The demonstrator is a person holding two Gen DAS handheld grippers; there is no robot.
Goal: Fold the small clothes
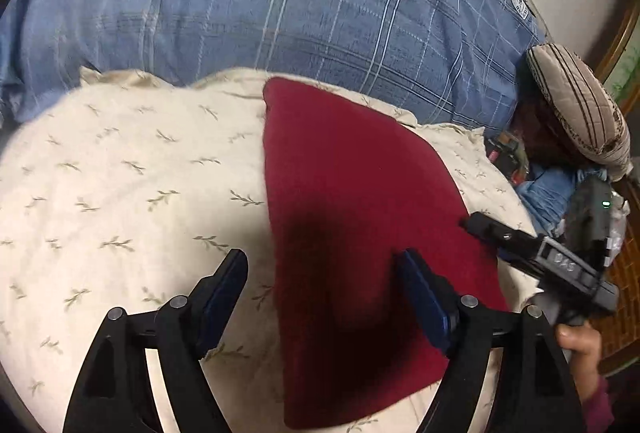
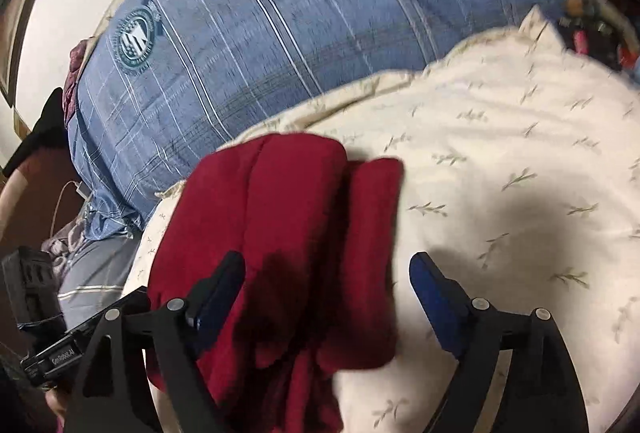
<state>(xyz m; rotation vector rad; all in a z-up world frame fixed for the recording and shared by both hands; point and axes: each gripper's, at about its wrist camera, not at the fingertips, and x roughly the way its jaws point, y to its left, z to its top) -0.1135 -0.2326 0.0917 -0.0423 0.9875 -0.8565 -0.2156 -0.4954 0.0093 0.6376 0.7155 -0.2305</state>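
- Seen from the left wrist, the left gripper point(image 1: 324, 273) hangs with its jaws spread wide and nothing between them, just above the dark red garment point(image 1: 360, 217).
- That garment lies flat, as a folded panel, on a cream pillow point(image 1: 120, 193) printed with small leaf sprigs; one blue finger pad point(image 1: 420, 293) sits over the cloth, the other over the pillow.
- Behind the pillow rises a big blue striped pillow point(image 1: 280, 1), which closes off the far side.
- To the right, the right gripper point(image 1: 472, 225) reaches in at the garment's edge; whether it touches the cloth I cannot tell. A hand point(image 1: 580, 345) holds its handle.
- Further right sits a quilted beige cushion point(image 1: 580, 105) above a jumble of blurred items.
- Next, from the right wrist, the right gripper point(image 2: 326, 273) is likewise released, jaws far apart and holding nothing.
- The dark red garment point(image 2: 288, 217) lies bunched in thick folds below it, on the cream pillow point(image 2: 500, 173).
- The blue striped pillow point(image 2: 260, 13), bearing a round crest, fills the background.
- At lower left the left gripper's black body point(image 2: 64, 349) crowds the frame beside the garment.
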